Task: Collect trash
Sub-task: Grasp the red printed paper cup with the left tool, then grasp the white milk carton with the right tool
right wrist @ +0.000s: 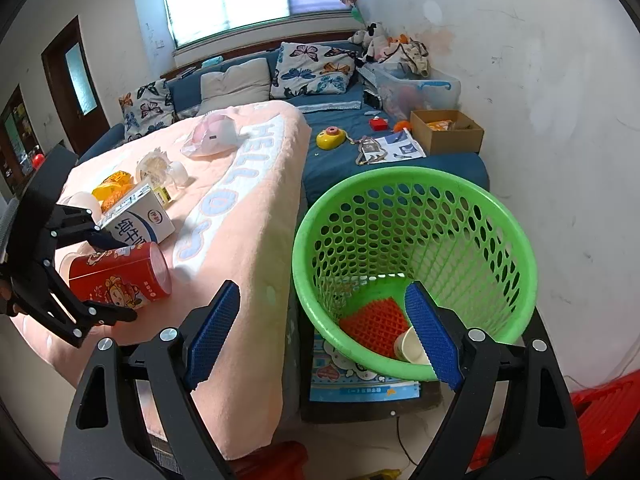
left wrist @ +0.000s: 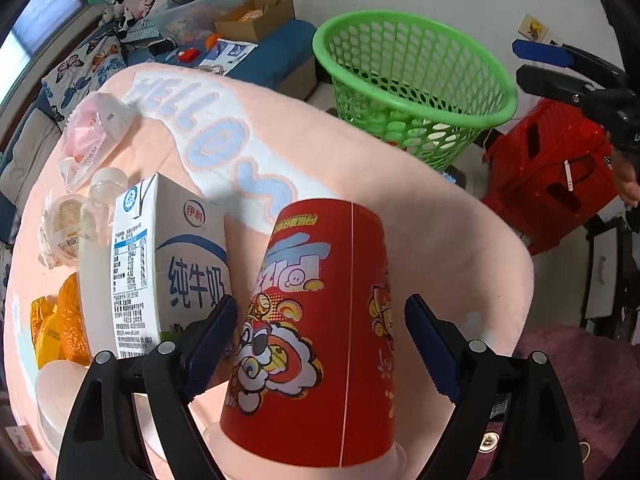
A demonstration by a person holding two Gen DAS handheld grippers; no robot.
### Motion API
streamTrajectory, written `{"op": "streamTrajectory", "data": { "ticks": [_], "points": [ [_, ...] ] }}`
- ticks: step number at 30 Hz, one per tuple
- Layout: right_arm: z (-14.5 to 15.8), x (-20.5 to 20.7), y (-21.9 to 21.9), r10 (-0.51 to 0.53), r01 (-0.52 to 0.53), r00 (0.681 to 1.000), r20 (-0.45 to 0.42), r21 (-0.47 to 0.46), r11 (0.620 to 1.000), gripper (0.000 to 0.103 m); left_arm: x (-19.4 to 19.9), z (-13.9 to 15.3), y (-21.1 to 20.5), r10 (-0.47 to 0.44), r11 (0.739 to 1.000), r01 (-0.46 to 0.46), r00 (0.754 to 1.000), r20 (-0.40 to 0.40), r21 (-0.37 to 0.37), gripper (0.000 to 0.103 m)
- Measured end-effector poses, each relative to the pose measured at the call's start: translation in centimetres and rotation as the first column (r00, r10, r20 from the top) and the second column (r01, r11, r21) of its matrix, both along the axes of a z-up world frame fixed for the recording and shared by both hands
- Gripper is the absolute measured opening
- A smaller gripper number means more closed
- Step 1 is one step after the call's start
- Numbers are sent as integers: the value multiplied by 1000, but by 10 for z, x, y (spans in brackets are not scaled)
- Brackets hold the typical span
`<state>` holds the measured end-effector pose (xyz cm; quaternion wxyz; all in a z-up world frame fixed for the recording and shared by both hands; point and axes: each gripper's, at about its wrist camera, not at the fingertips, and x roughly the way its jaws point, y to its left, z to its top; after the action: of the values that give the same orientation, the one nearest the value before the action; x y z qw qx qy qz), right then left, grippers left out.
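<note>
Left wrist view: the left gripper (left wrist: pixel 322 348) has its jaws spread on either side of a red cup (left wrist: pixel 316 332) lying on the pink blanket (left wrist: pixel 360 168); neither pad visibly presses it. A milk carton (left wrist: pixel 168 264) stands just left of the left jaw. Beyond the jaws, up and to the right, sits the green basket (left wrist: pixel 416 80).

Right wrist view: the right gripper (right wrist: pixel 320 336) hangs with jaws wide apart and nothing between them, over the basket's (right wrist: pixel 516 248) near rim. A small paper cup (right wrist: pixel 408 346) lies inside, beside the right jaw. Far left of the jaws, the left gripper (right wrist: pixel 116 276) brackets the red cup (right wrist: pixel 120 276).
</note>
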<state>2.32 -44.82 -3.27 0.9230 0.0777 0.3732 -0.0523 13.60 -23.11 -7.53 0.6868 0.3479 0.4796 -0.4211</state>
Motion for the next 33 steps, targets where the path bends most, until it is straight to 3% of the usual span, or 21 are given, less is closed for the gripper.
{"op": "streamTrajectory", "data": {
  "ticks": [2,3,11,17,23,28,33],
  "points": [
    [-2,1,0,0,0,1000,-6,-2,1000,84,-4,-1,-1,-6,1000,6,1000,22,7,68],
    [-2,1,0,0,0,1000,-8,-1,1000,84,-7,-1,-1,-6,1000,5,999,35,12,67],
    [-2,7,7,20,-20,1000,-17,9,1000,84,-23,17,11,47,996,-42,997,62,-76,65],
    [0,21,20,66,-65,997,-33,47,997,84,-34,40,41,134,979,-123,989,55,-161,65],
    [-1,44,48,146,-139,987,-61,99,985,84,-31,60,84,252,946,-234,966,54,-226,65],
    [0,69,79,222,-209,972,-72,157,965,84,-22,69,124,356,902,-333,934,36,-275,65],
    [-2,97,110,290,-258,953,-91,265,929,80,-17,70,158,428,862,-403,904,15,-308,65]
  ]
}}
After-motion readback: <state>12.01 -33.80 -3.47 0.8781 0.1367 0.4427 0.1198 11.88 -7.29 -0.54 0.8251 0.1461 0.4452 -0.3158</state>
